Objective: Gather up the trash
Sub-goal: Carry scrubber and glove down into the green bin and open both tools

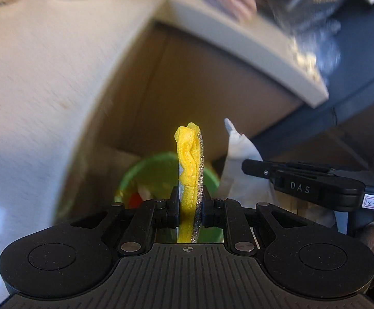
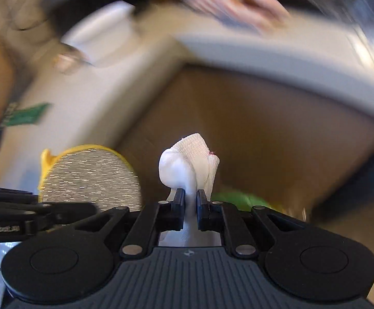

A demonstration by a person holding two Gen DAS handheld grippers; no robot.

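left gripper [image 1: 190,207]: clamping the yellow scouring pad [image 1: 189,164] edge-on, so it's sticking up between the fingers, ready to drop

right gripper [image 2: 189,206]: pinching the white tissue wad [image 2: 190,159] by its lower end

green bin [image 1: 145,175]: sitting below both, past the table edge [image 1: 238,38] (looks like both pieces are getting carried over it, blur's heavy though)

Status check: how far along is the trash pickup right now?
Done: some trash sits in the green bin. In hand: left gripper clamps a yellow scrubbing pad; right gripper clamps a white tissue wad. Left: drop both; a green scrap remains on the table.
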